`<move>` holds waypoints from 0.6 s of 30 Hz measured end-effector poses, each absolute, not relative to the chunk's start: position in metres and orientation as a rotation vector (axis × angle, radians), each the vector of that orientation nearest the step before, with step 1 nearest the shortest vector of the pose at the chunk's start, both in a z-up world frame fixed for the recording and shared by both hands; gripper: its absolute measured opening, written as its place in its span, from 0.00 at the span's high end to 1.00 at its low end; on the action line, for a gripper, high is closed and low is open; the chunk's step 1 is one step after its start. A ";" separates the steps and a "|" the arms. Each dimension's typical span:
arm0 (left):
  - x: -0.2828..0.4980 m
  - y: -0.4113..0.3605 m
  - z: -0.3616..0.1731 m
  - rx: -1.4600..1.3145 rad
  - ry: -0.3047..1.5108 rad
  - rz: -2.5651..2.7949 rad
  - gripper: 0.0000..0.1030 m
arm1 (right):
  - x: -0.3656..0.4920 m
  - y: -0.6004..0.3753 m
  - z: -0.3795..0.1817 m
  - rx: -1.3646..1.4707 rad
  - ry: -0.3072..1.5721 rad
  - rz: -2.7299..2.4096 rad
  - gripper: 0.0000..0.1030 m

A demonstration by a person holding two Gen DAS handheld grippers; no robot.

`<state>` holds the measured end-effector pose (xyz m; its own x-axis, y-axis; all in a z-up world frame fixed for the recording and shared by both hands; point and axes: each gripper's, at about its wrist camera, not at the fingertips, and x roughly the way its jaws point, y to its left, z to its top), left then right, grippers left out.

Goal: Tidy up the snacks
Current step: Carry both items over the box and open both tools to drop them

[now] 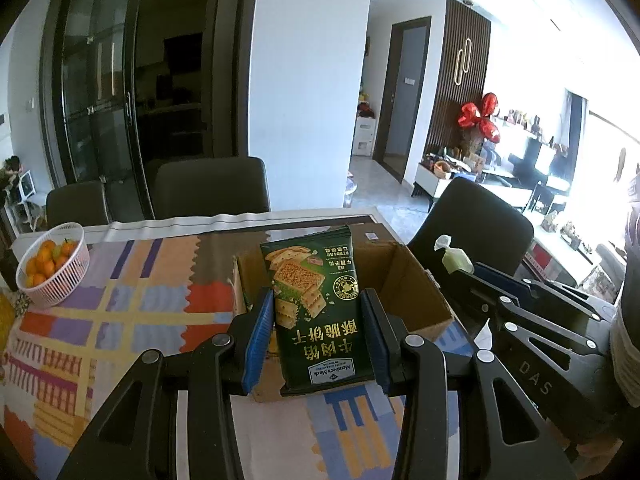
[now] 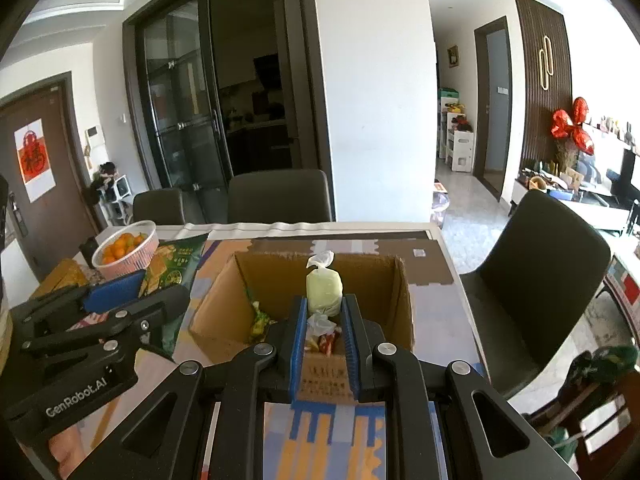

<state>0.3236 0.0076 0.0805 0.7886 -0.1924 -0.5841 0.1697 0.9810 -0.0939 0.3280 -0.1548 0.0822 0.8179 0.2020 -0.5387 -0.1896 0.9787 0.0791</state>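
While the cardboard box (image 2: 320, 304) holds a few wrapped snacks (image 2: 260, 320), our left gripper (image 1: 318, 332) clamps a green cracker packet (image 1: 316, 308) above it; our right gripper (image 2: 324, 320) pinches a pale-green wrapped snack (image 2: 324, 288) there.

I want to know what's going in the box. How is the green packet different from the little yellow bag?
The green packet is flat, dark and printed with crackers; the yellow bag is small, plump, pale and clear-wrapped with a twisted top. The left gripper holds the packet; the right gripper holds the bag. Both are held over the cardboard box.
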 end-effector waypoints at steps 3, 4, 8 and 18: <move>0.338 0.007 0.081 -0.032 0.659 -0.198 0.58 | 0.345 -0.152 0.086 0.004 0.599 0.210 0.82; 0.344 0.007 0.080 -0.030 0.671 -0.199 0.58 | 0.351 -0.151 0.086 -0.001 0.610 0.211 0.82; 0.361 0.008 0.074 -0.025 0.717 -0.205 0.58 | 0.369 -0.150 0.082 -0.023 0.645 0.208 0.82; 0.398 0.004 0.049 -0.010 0.820 -0.190 0.58 | 0.398 -0.152 0.067 -0.047 0.705 0.185 0.82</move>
<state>0.3985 0.0042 0.0493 0.6661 -0.1719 -0.7258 0.1640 0.9830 -0.0824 0.3975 -0.1520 0.0668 0.7458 0.1534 -0.6483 -0.1852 0.9825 0.0194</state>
